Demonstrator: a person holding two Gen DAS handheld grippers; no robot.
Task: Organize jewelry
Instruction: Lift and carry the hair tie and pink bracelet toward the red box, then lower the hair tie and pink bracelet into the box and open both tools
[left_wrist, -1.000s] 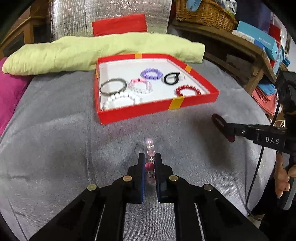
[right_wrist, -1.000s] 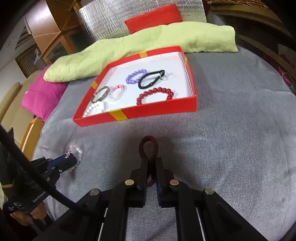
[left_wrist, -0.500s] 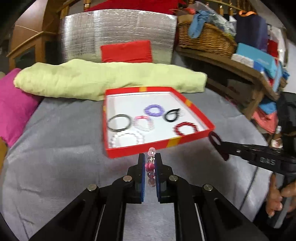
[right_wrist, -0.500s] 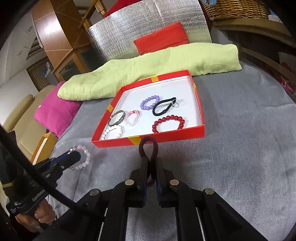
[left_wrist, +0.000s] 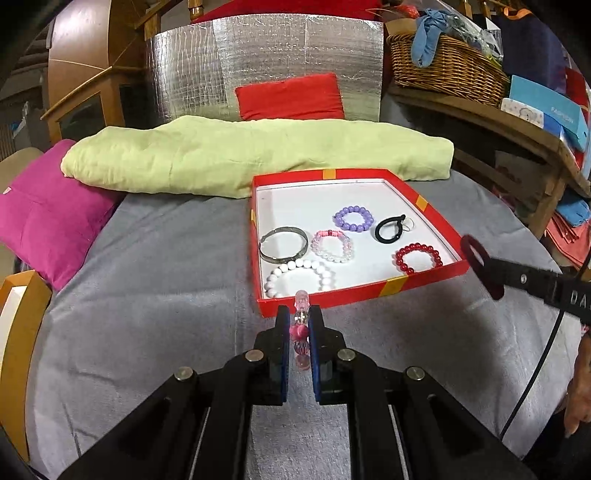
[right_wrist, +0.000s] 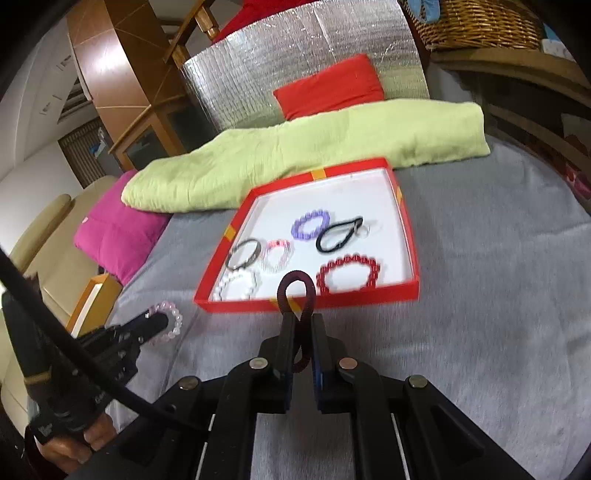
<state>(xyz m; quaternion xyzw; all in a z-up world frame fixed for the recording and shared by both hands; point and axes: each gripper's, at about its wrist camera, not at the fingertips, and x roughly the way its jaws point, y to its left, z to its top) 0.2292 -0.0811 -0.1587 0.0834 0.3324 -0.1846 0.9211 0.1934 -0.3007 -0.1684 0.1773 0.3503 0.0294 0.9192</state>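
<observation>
A red tray (left_wrist: 354, 293) with a white floor lies on the grey cloth; it also shows in the right wrist view (right_wrist: 314, 303). It holds several bracelets and a black loop. My left gripper (left_wrist: 298, 321) is shut on a pink bead bracelet (left_wrist: 300, 330), held above the cloth just before the tray's near wall; that bracelet also shows in the right wrist view (right_wrist: 168, 319). My right gripper (right_wrist: 300, 325) is shut on a dark maroon hair tie (right_wrist: 295, 291), held before the tray's near wall; the tie also shows in the left wrist view (left_wrist: 476, 254).
A green folded cloth (left_wrist: 258, 158) lies behind the tray, with a red cushion (left_wrist: 290, 96) and silver panel behind it. A magenta cushion (left_wrist: 48, 214) is at the left. A wooden shelf with a wicker basket (left_wrist: 447, 70) stands at the right.
Both grippers have lifted off the cloth with their items and moved up toward the tray's near wall.
</observation>
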